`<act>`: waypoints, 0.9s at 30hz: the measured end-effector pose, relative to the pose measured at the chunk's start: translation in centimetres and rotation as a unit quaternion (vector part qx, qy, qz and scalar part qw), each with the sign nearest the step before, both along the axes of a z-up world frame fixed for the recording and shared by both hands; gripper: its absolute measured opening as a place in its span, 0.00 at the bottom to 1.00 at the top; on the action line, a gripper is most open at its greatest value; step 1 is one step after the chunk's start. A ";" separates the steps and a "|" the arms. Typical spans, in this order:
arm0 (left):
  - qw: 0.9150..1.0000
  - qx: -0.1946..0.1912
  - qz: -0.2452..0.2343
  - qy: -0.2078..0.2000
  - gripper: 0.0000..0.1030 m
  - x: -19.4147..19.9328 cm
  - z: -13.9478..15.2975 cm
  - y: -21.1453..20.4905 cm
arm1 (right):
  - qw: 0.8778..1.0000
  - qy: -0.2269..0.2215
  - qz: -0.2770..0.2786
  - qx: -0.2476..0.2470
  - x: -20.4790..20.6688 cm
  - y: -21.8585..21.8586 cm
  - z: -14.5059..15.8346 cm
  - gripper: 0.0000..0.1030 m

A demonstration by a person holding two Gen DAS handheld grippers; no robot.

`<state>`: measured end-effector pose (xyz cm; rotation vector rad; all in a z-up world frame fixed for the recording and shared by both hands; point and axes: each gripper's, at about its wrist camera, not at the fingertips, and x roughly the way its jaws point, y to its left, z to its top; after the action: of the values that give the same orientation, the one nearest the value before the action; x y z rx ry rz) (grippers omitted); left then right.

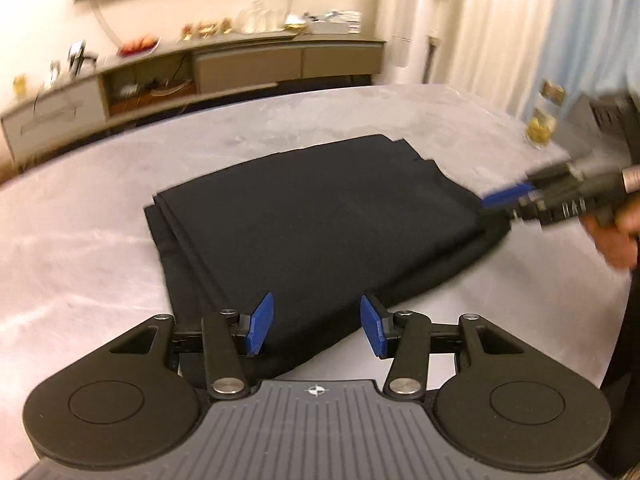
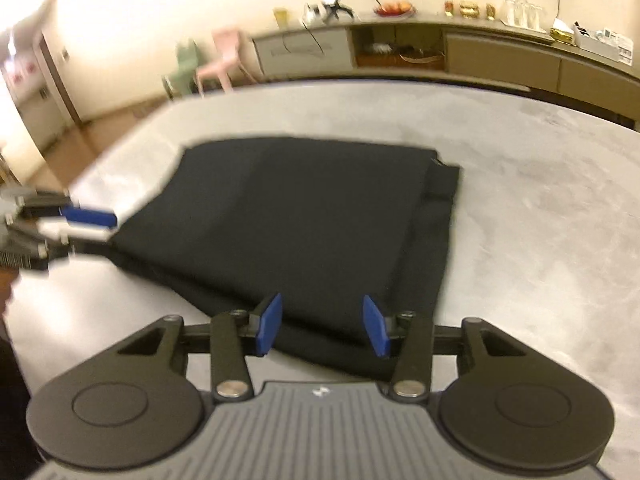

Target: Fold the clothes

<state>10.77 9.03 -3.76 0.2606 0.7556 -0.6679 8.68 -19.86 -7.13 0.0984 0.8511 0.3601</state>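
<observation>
While the black garment [image 1: 312, 224] is lying folded in layers on the surface [image 1: 80, 248], both sets of jaws are standing apart at its edges, gripping nothing; another fold or a finished stack both fit.

My own right gripper [image 1: 505, 197] smears into blur at three o'clock, my hand [image 1: 616, 236] cut by the frame edge. The sideboard [image 1: 240, 66] clutter at twelve is too soft to name. My black garment's [image 1: 304, 236] near edge hides under my fingers [image 1: 260, 322].
</observation>
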 end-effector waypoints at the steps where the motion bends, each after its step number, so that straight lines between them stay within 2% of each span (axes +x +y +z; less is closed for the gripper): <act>1: 1.000 0.015 -0.007 0.003 0.50 0.1 -0.5 -0.1 | 1.000 -0.004 0.007 0.000 0.3 0.4 -0.1 0.46; 3: 0.998 0.055 -0.019 0.003 0.50 0.4 -1.9 -1.0 | 0.999 -0.002 0.019 -0.029 1.0 1.2 -0.9 0.46; 6: 0.994 0.111 -0.006 -0.010 0.53 2.1 -3.9 -2.6 | 0.997 -0.001 0.037 -0.073 2.2 2.3 -2.0 0.44; 7: 0.995 0.102 -0.001 -0.011 0.53 2.9 -4.1 -2.9 | 0.995 0.000 0.043 -0.087 2.6 2.7 -2.4 0.41; 9: 0.996 0.090 0.008 -0.009 0.55 4.6 -4.2 -3.6 | 0.993 -0.010 0.038 -0.109 3.7 2.5 -3.0 0.42; 11: 0.996 0.078 0.040 -0.009 0.58 6.4 -4.5 -4.2 | 0.993 -0.018 0.020 -0.113 5.0 1.5 -3.4 0.50; 14: 0.996 0.070 0.063 0.002 0.58 7.7 -4.5 -5.0 | 0.994 -0.023 -0.011 -0.109 6.7 0.0 -3.9 0.53; 17: 0.995 0.079 0.054 -0.001 0.58 7.1 -4.3 -5.5 | 0.993 -0.021 -0.028 -0.113 6.4 -0.4 -4.0 0.53; 22: 0.996 0.068 0.061 0.012 0.59 5.6 -3.6 -4.6 | 0.990 -0.023 -0.059 -0.126 4.8 0.0 -3.8 0.53; 26: 0.996 0.027 0.085 0.018 0.83 4.2 -1.9 -4.2 | 0.990 -0.028 -0.074 -0.119 2.2 0.8 -2.4 0.53; 27: 0.996 0.017 0.090 0.015 0.86 3.7 -1.5 -4.4 | 0.990 -0.028 -0.079 -0.113 1.6 0.9 -2.0 0.55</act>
<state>14.51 4.62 -5.22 0.2105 0.8098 -0.4901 10.30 -18.94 -9.15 -0.0547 0.8166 0.1148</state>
